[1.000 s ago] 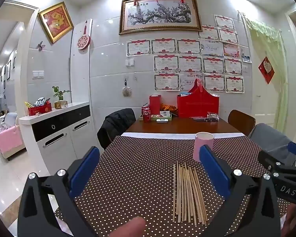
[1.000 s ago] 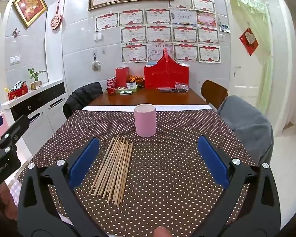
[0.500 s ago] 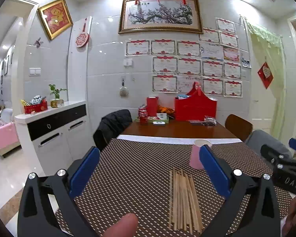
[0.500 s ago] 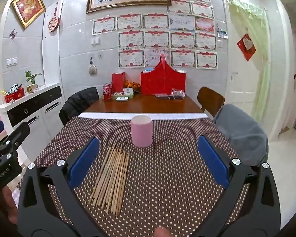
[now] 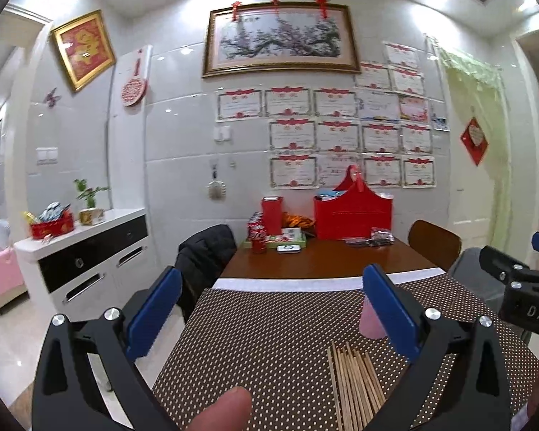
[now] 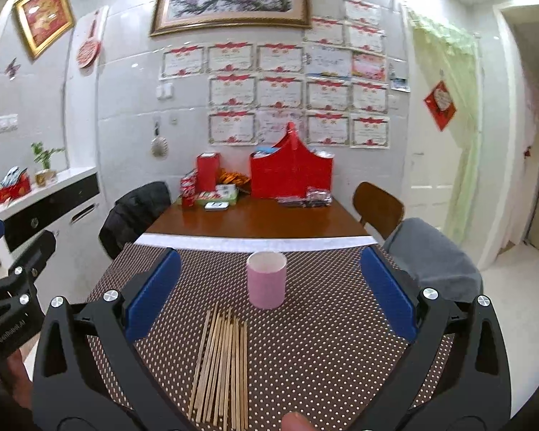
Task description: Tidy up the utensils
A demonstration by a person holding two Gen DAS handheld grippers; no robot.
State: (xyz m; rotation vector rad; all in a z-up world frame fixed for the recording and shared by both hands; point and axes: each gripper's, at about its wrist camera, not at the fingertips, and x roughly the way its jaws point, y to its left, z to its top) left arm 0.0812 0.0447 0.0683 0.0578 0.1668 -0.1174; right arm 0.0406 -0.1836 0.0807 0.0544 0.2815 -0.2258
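I'm holding both grippers up off the surface point(image 6: 305, 359), each one spread wide with nothing between its blue pads, and neither is touching anything. My right gripper point(image 6: 269, 294) looks straight down the brown dotted cloth, and the view is well lined up for the job: the bundle of wooden chopsticks point(image 6: 222, 366) lies flat just ahead of me, sticks side by side and fanning a little toward the near edge, and the pink cup point(image 6: 266, 279) stands upright just beyond their far tips, mouth open and, as far as I can see, nothing in it. That looks like the holder they belong in, so I reckon the job has not started yet, with every stick lying loose on the cloth. My left gripper point(image 5: 269, 309) is aimed higher, more at the wall than at the work, so from here the chopsticks point(image 5: 355, 384) sit low and to the right and the cup point(image 5: 372, 321) is half hidden behind my right-hand pad. The other tool pokes into each view from the side, so my two hands are close together in front of the sticks. Next, I think, comes a drop to the bundle; thin round sticks lying flat will be fiddly to pinch and may roll or scatter.
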